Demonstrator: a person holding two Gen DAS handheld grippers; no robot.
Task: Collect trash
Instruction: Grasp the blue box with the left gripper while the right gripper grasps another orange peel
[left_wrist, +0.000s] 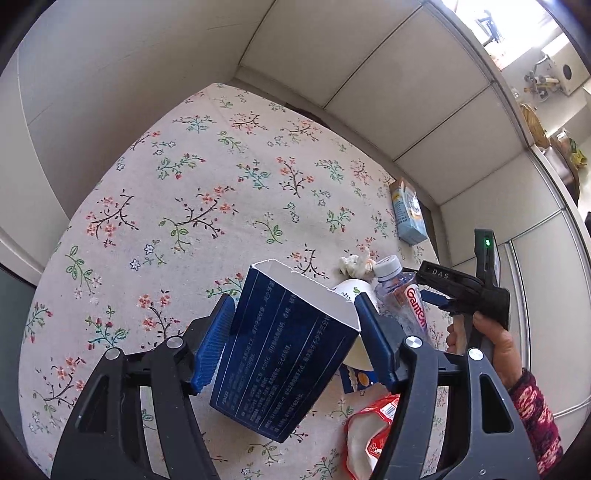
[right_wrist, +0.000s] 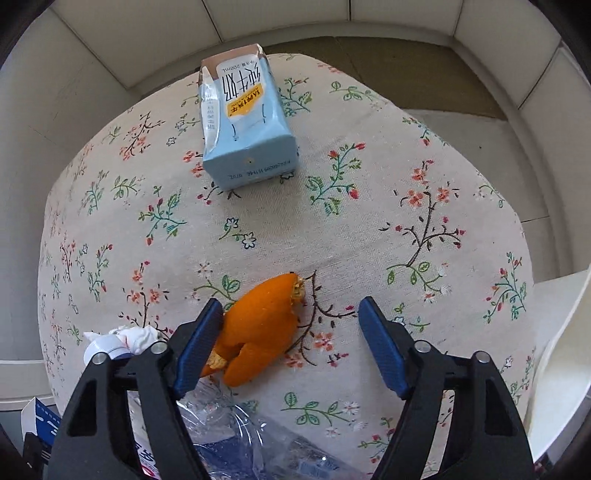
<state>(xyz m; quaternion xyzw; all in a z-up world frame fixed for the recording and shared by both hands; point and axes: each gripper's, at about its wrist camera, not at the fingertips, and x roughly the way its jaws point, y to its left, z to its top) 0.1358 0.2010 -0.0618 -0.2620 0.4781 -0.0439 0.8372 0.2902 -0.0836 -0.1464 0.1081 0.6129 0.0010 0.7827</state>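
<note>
Closing right claw (right_wrist: 290, 338) on peel (right_wrist: 258, 328): it sat against the left pad, right pad clear, no pinch yet. Left claw (left_wrist: 295, 336) pinched box (left_wrist: 280, 350). Next I needed to shift left, then squeeze.

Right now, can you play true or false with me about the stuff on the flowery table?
1. The left gripper holds a dark blue box. True.
2. The orange peel is inside the milk carton. False: it lies on the tablecloth, between the right gripper's jaws.
3. The milk carton stands upright. False: it lies on its side.
4. A plastic bottle has a white cap. True.
</note>
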